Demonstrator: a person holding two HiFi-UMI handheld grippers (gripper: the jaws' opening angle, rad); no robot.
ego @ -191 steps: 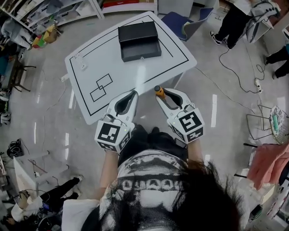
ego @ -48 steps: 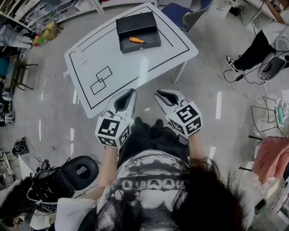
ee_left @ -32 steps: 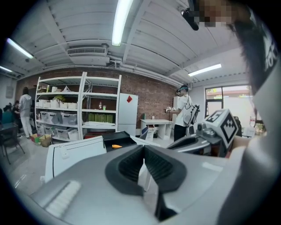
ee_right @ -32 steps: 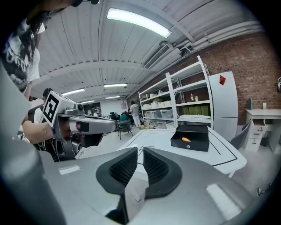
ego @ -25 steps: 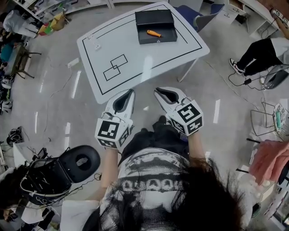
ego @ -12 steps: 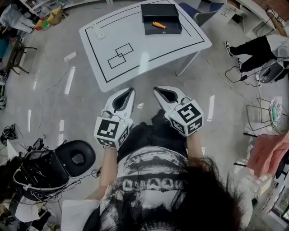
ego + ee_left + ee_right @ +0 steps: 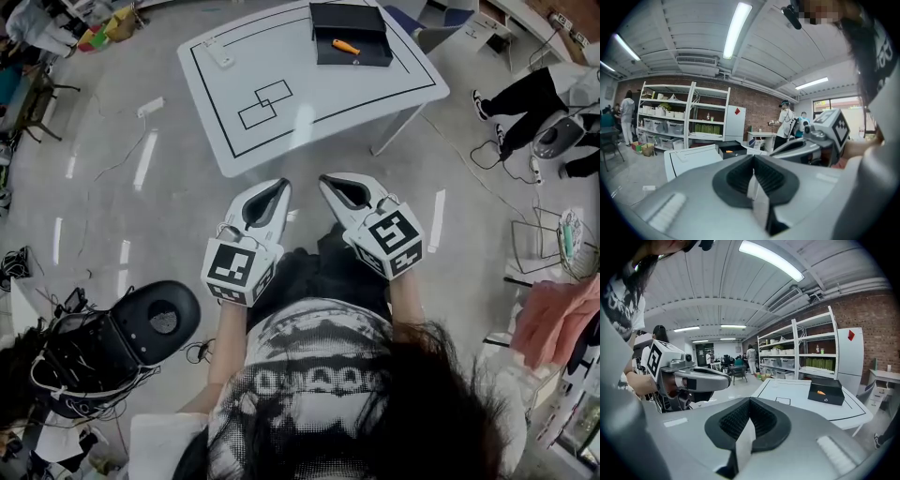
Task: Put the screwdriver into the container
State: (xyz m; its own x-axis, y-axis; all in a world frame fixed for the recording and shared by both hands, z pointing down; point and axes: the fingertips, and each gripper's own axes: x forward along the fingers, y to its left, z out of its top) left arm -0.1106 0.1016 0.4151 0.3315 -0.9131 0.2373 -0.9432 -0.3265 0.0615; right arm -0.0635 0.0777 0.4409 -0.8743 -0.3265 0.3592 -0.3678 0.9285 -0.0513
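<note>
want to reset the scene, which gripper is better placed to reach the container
Right, probably: the container sits at the table's far right, more in line with the right gripper than the left gripper. Both are shut and empty.

Inventory of items in view:
- table (image 7: 281,131), white: one.
- container (image 7: 352,58), black: one.
- screwdriver (image 7: 346,46), orange-handled: one.
- Hand-held grippers: two, the left gripper (image 7: 279,185) and the right gripper (image 7: 326,180).
- marker cubes (image 7: 236,267): two, one per gripper.
- outlined rectangles (image 7: 264,103) drawn on the tabletop: two, overlapping.
- small white item (image 7: 222,54) at the table's corner: one.
</note>
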